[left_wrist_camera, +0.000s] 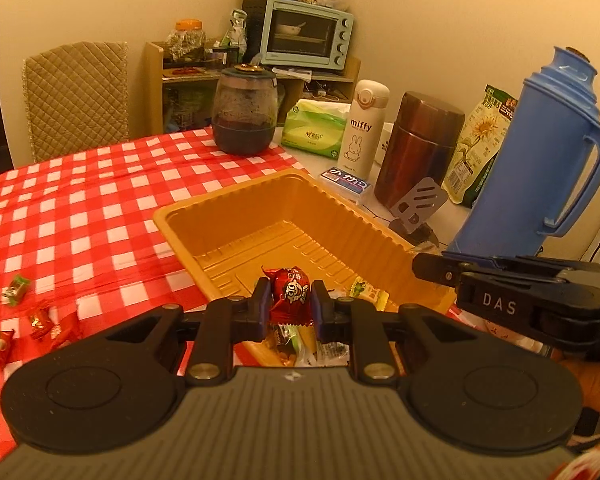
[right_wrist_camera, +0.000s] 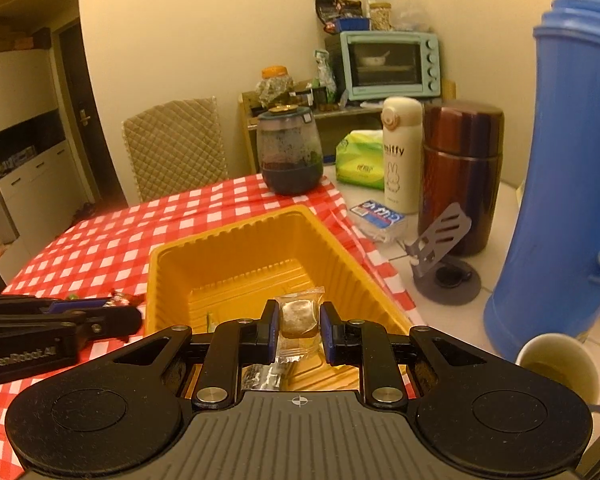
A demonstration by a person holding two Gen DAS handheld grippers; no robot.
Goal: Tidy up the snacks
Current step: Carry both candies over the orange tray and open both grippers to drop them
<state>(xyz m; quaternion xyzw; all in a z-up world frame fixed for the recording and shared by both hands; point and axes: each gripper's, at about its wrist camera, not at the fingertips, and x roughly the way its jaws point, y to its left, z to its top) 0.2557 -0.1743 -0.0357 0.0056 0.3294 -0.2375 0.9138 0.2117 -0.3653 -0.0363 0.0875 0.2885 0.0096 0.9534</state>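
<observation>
My left gripper [left_wrist_camera: 290, 300] is shut on a red wrapped candy [left_wrist_camera: 290, 294] and holds it over the near end of the yellow plastic tray [left_wrist_camera: 204, 210]. Several wrapped snacks [left_wrist_camera: 370, 292] lie in the tray's near end below it. My right gripper [right_wrist_camera: 299, 322] is shut on a clear-wrapped brown snack [right_wrist_camera: 298, 316] and holds it over the near end of the same tray [right_wrist_camera: 220, 236]. The right gripper shows side-on at the right of the left wrist view [left_wrist_camera: 436, 270]. The left gripper shows at the left of the right wrist view [right_wrist_camera: 132, 314].
Loose candies [left_wrist_camera: 16, 288] lie on the red checked cloth [left_wrist_camera: 80, 208] at the left. A blue thermos [left_wrist_camera: 540, 152], brown flask [left_wrist_camera: 420, 148], Miffy bottle [left_wrist_camera: 360, 128], tissue pack [left_wrist_camera: 314, 128], glass jar [left_wrist_camera: 244, 112] and phone stand [left_wrist_camera: 418, 204] crowd the back and right. A paper cup [right_wrist_camera: 556, 364] stands near right.
</observation>
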